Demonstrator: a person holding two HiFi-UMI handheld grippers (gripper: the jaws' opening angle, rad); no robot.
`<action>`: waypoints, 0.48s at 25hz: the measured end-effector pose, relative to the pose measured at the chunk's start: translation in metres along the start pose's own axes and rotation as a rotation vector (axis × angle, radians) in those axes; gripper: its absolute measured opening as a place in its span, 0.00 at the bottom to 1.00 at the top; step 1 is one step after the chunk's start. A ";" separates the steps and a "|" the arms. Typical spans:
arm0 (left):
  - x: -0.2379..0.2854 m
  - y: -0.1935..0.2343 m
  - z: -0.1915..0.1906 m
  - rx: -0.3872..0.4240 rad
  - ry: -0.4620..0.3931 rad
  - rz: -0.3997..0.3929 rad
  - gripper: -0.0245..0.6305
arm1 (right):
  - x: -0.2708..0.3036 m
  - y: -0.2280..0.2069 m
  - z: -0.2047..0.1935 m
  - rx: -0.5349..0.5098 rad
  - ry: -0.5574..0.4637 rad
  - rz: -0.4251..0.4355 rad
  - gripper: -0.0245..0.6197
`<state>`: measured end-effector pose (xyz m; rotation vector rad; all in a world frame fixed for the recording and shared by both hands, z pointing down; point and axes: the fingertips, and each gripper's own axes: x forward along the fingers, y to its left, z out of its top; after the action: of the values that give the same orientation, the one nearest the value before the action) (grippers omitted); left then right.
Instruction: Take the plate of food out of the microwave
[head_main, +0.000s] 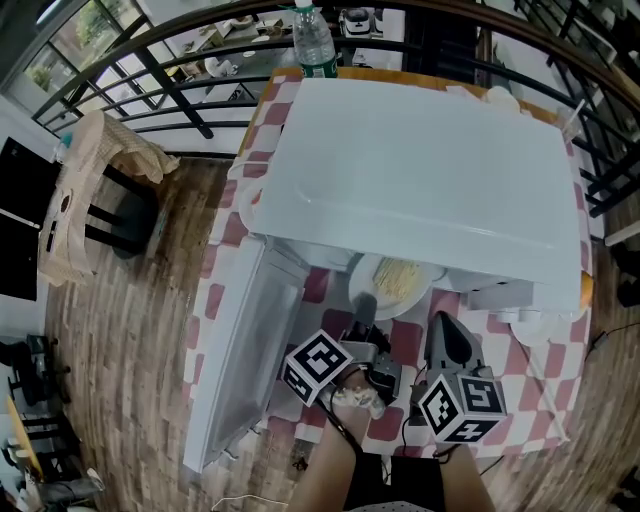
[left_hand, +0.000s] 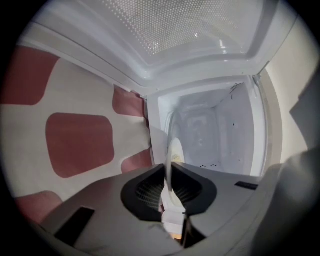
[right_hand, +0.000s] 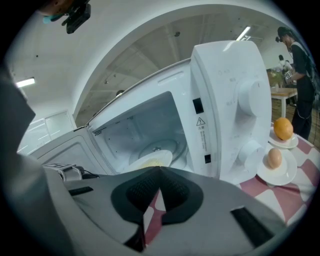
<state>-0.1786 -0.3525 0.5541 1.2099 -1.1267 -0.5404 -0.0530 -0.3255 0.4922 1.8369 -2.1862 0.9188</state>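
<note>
A white plate of pale food (head_main: 397, 279) juts out of the front opening of the white microwave (head_main: 420, 170), over the checked tablecloth. My left gripper (head_main: 364, 303) reaches in from below and is shut on the plate's near rim. In the left gripper view the plate (left_hand: 174, 150) stands edge-on between the pads of the left gripper (left_hand: 168, 169), with the oven cavity behind it. My right gripper (head_main: 445, 325) hovers beside it, in front of the control panel, holding nothing. In the right gripper view the right gripper (right_hand: 159, 171) has its tips together and the plate (right_hand: 150, 161) lies just beyond.
The microwave door (head_main: 245, 350) hangs open to the left. Two small plates, one with an egg (right_hand: 274, 158) and one with an orange (right_hand: 283, 128), sit right of the microwave. A water bottle (head_main: 314, 40) stands behind it. A chair with a bag (head_main: 100, 190) is left of the table.
</note>
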 end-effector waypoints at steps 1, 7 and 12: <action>-0.003 0.001 -0.001 0.001 0.001 0.000 0.12 | -0.001 0.001 0.000 0.000 -0.002 0.000 0.03; -0.017 0.000 -0.007 0.018 0.029 -0.016 0.12 | -0.012 0.008 -0.001 0.006 -0.018 -0.005 0.03; -0.024 -0.005 -0.014 0.020 0.054 -0.037 0.12 | -0.021 0.011 0.001 0.003 -0.043 -0.023 0.03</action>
<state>-0.1747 -0.3277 0.5404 1.2577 -1.0683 -0.5224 -0.0581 -0.3075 0.4769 1.8965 -2.1854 0.8871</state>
